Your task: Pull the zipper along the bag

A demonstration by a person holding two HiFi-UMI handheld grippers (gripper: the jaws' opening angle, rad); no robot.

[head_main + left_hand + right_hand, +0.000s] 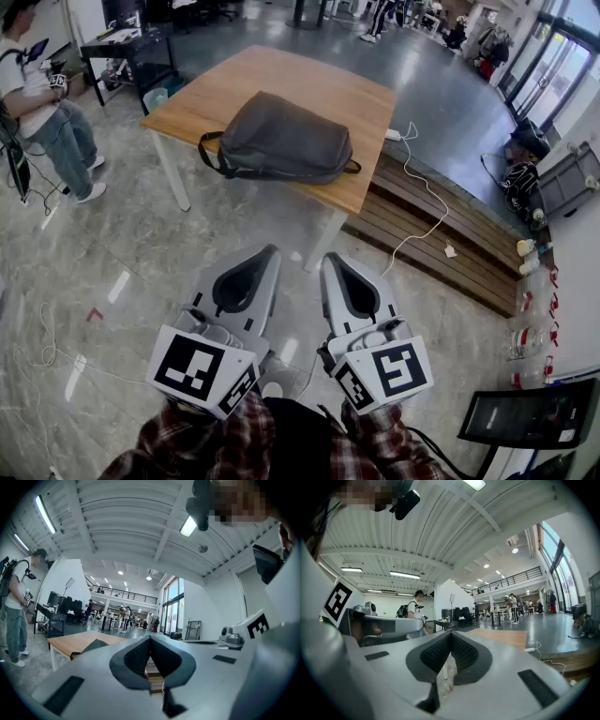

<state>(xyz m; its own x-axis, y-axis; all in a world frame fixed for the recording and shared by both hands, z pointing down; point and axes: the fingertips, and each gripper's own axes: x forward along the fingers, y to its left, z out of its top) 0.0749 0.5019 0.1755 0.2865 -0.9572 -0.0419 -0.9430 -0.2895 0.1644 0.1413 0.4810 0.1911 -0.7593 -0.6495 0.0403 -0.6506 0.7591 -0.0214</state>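
A dark grey backpack (279, 139) lies flat on a wooden table (356, 103) ahead of me, its strap loops hanging at the left end. Both grippers are held close to my body, well short of the table. My left gripper (270, 251) is shut with nothing between its jaws, and my right gripper (330, 258) is shut and empty too. In the left gripper view the left gripper (150, 638) points level across the hall, with the backpack (93, 645) and table low at left. The right gripper (451, 634) also points level, with the table (501, 637) behind it.
A person (42, 108) stands at the left beside a dark desk (127, 47). A low wooden platform (441, 234) lies right of the table, with a white cable (422, 202) across it. Bottles (530, 258) and a monitor (530, 417) sit at the right. The floor is polished stone.
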